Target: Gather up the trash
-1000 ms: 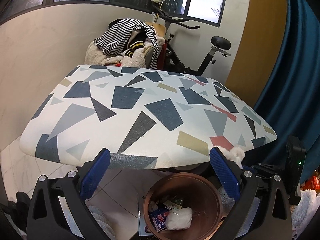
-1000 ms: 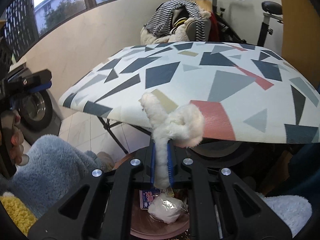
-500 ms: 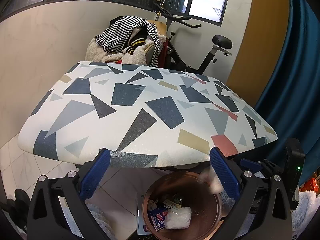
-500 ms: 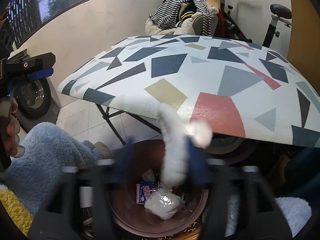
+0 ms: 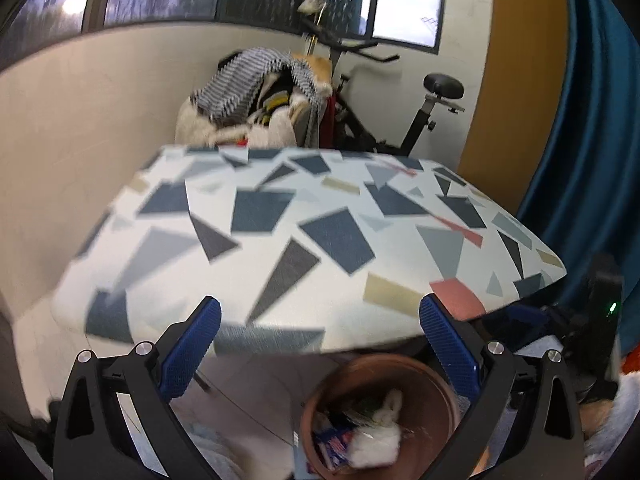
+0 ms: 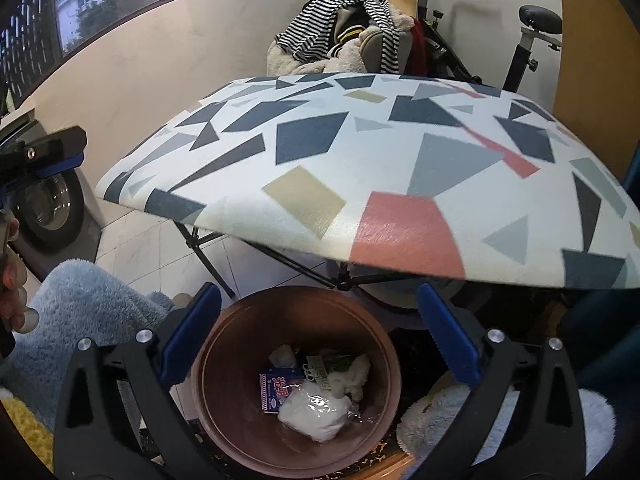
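Note:
A round brown waste bin [image 6: 224,412] stands on the floor under the near edge of the patterned table [image 6: 360,168]. It holds a white fluffy scrap [image 6: 352,376], a clear plastic bag [image 6: 316,412] and a blue and red wrapper [image 6: 276,390]. My right gripper [image 6: 318,336] is open and empty right above the bin. My left gripper [image 5: 320,344] is open and empty, above and to the left of the bin [image 5: 436,384]. The left gripper also shows at the left edge of the right wrist view [image 6: 52,152].
An exercise bike [image 6: 520,40] and a chair heaped with clothes [image 6: 344,36] stand behind the table. A blue curtain [image 5: 592,140] hangs on the right. A pale blue fluffy sleeve [image 6: 80,312] lies left of the bin. The floor [image 6: 152,248] is tiled.
My right gripper opened and the white fluffy scrap fell from it into the bin. My left gripper rose and tilted a little; its view is blurred.

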### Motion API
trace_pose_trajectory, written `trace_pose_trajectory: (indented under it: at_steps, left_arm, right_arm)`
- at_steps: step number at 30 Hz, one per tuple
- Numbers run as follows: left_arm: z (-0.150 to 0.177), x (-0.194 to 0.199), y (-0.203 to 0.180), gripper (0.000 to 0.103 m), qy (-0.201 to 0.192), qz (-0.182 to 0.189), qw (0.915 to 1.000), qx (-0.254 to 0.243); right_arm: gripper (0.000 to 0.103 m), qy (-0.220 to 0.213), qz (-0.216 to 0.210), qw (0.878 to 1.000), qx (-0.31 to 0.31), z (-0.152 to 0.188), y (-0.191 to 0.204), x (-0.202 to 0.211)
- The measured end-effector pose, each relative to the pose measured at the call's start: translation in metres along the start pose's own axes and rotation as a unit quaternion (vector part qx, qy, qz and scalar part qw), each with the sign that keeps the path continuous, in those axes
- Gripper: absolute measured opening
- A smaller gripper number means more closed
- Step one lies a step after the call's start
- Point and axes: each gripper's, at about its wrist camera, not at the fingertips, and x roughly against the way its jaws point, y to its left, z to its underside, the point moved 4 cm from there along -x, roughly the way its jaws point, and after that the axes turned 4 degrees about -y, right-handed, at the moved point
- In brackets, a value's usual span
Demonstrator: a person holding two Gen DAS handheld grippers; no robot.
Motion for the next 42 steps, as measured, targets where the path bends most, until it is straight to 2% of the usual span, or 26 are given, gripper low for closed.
trace_pose_trajectory:
  at_steps: [1, 3, 9, 13, 15, 17, 22, 29, 33, 42]
  left_arm:
    - [-0.008, 0.003, -0.001, 0.097, -0.011, -0.008, 0.9999, -0.008]
    - [-0.022, 0.009, -0.004, 0.097, -0.03, -0.019, 0.9993, -0.015]
    - [-0.07, 0.024, -0.018, 0.097, -0.067, -0.019, 0.9968, -0.039]
    - [-0.095, 0.037, -0.017, 0.097, -0.084, -0.001, 0.9962, -0.024]
    - [-0.105, 0.044, -0.013, 0.097, -0.091, -0.006, 0.9957, -0.011]
    - [-0.11, 0.049, -0.015, 0.097, -0.092, -0.011, 0.9955, -0.021]
    - [-0.108, 0.058, -0.02, 0.097, -0.1, -0.037, 0.9931, -0.049]
    - [-0.106, 0.058, -0.019, 0.097, -0.094, -0.05, 0.9932, -0.049]
    - [-0.104, 0.062, -0.018, 0.097, -0.092, -0.053, 0.9932, -0.046]
    - [-0.1, 0.059, -0.02, 0.097, -0.077, -0.072, 0.9928, -0.056]
  right_arm:
    - [0.097, -0.01, 0.015, 1.0, -0.002, -0.014, -0.003, 0.007]
    - [0.097, -0.017, 0.018, 1.0, -0.007, -0.016, -0.003, 0.012]
    - [0.097, -0.074, 0.055, 0.996, -0.011, -0.072, -0.014, 0.053]
    - [0.097, -0.092, 0.06, 0.994, -0.002, -0.096, -0.017, 0.074]
    - [0.097, -0.107, 0.07, 0.992, 0.011, -0.105, -0.017, 0.088]
    - [0.097, -0.115, 0.076, 0.99, 0.017, -0.11, -0.017, 0.098]
    - [0.097, -0.12, 0.061, 0.991, 0.006, -0.113, -0.02, 0.111]
    - [0.097, -0.121, 0.061, 0.991, 0.019, -0.11, -0.014, 0.111]
    - [0.097, -0.12, 0.06, 0.991, 0.017, -0.124, -0.008, 0.115]
    - [0.097, -0.117, 0.067, 0.991, 0.02, -0.127, -0.006, 0.123]
